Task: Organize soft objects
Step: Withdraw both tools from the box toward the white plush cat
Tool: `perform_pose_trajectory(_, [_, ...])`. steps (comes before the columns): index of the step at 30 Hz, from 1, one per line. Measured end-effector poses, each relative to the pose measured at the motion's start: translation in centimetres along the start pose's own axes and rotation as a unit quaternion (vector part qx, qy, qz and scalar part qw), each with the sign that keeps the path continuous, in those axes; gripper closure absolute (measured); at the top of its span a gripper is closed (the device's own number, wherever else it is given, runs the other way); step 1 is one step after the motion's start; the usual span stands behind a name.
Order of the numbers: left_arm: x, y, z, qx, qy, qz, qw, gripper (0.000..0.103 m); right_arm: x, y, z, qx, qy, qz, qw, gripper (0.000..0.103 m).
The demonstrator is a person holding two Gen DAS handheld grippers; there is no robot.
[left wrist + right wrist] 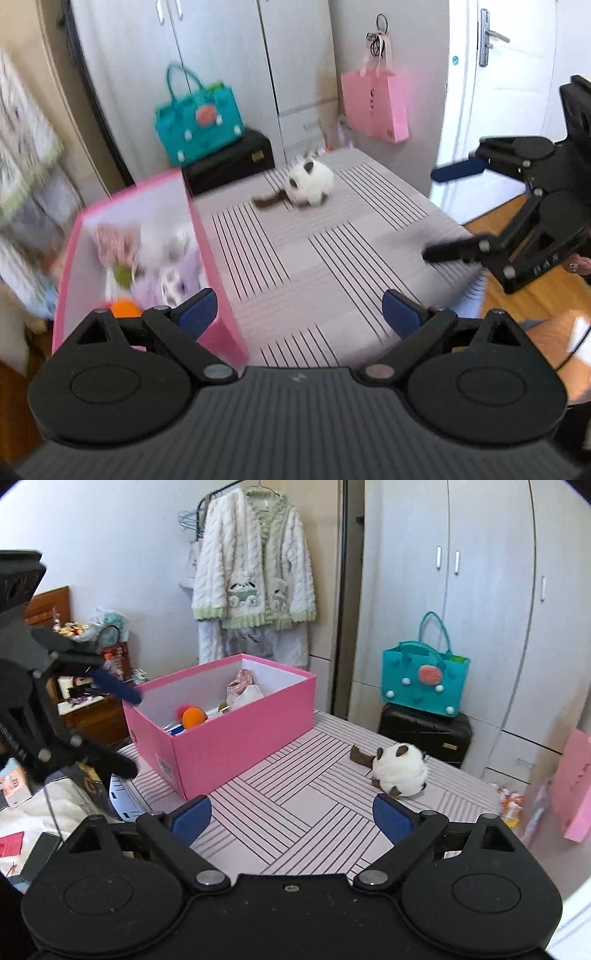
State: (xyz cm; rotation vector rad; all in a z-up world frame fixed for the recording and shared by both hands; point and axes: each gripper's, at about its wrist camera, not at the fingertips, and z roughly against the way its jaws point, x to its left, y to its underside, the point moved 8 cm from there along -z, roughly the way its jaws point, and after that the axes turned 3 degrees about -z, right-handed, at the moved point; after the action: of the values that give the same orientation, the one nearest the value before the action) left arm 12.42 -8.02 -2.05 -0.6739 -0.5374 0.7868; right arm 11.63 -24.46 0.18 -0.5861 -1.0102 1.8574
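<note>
A pink box (216, 269) (240, 746) stands on the striped pale bedspread (332, 254) (295, 790), holding several soft toys, among them an orange ball (125, 308) (194, 716) and a purple plush (177, 277). A white plush cat (310, 181) (399, 771) with brown ears and tail lies alone on the bedspread, away from the box. My left gripper (299, 314) (127, 731) is open and empty beside the box's near corner. My right gripper (291, 819) (448, 212) is open wide and empty, over the bedspread short of the cat.
A teal handbag (199, 118) (424, 679) sits on a black case (229, 162) (424, 734) by the wardrobe. A pink paper bag (375, 103) hangs on the wardrobe. A white cardigan (255, 561) hangs behind the box. A cluttered cabinet (92, 701) stands to its left.
</note>
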Motion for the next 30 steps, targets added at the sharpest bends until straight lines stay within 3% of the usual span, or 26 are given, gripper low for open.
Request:
perform_pose_trajectory(4, [-0.7,-1.2,-2.5,-0.016,-0.018,-0.019,0.9995,0.006,-2.8,2.4,-2.7,0.004,-0.018,-0.032,0.999,0.007])
perform_pose_trajectory(7, [-0.8,-2.1,-4.7,-0.024,-0.021,-0.013,0.9994,0.006,-4.7,3.4,-4.4,-0.018,-0.025,-0.055,0.998,0.007])
perform_pose_trajectory(15, [-0.7,-5.2,-10.0,-0.061,0.018,0.069,0.9956,0.006,-10.1,3.3,-9.1,-0.042,0.016,-0.083,0.996,0.007])
perform_pose_trajectory(18, [-0.9,-6.2,-12.0,-0.081,0.028,0.097,0.9916,0.006,-11.6,3.0,-10.9,-0.042,0.011,-0.098,0.994,0.007])
perform_pose_trajectory(21, [-1.0,-6.9,-14.4,-0.086,0.036,0.121,0.9883,0.006,-12.2,2.6,-12.6,-0.04,0.012,-0.083,0.996,0.007])
perform_pose_trajectory(30, [0.9,-8.7,-20.8,-0.099,0.011,0.178,0.979,0.006,-13.3,1.1,-17.2,-0.025,0.051,-0.008,0.998,0.007])
